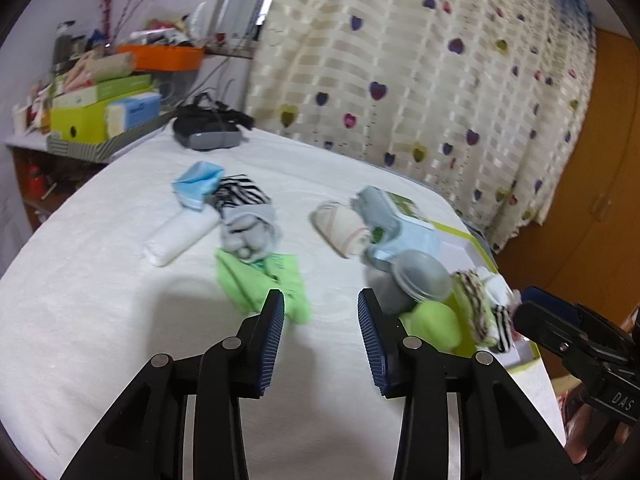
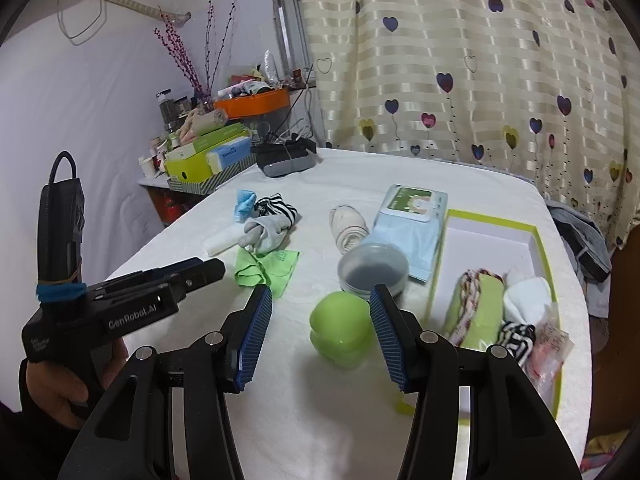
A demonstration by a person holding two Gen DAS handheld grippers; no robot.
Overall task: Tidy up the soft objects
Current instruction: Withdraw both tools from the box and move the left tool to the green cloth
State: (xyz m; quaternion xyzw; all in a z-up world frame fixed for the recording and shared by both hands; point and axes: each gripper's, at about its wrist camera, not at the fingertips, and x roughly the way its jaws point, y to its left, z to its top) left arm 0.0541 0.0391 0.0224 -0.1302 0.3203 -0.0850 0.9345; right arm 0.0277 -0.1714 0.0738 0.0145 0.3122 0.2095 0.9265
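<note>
**Left tool is the closer one to the green cloth**

Nearest to us, both tools are spread wide with nothing between the pads. The left tool (image 1: pixel 321 304) hovers over the white desk (image 1: pixel 120 340), and the right tool (image 2: pixel 320 300) hangs a bit further right with the lime round container (image 2: pixel 340 326) sitting in its gap but not touched by either pad.

Just past the left tool's left pad lies the green cloth (image 1: pixel 260 284), crumpled flat on the desk. It sits ahead and slightly left of that tool, with its long side running roughly from upper left to lower right in the left wrist view. From the right tool it's well off to the left (image 2: pixel 264 270), so we reckon the left one has the easy reach, with a small shift left and down.

Further back are the grey sock bundle (image 1: pixel 250 232), touching the cloth's far edge, then the white roll (image 1: pixel 180 236), the striped sock (image 1: pixel 240 192) and the blue mask (image 1: pixel 198 184).

Over on the right, the lime-edged box (image 2: pixel 544 248) already holds a few soft bits, so that looks like the drop-off spot. The grey tub (image 2: pixel 372 270) and wipes pack (image 2: pixel 412 216) stand between.
</note>
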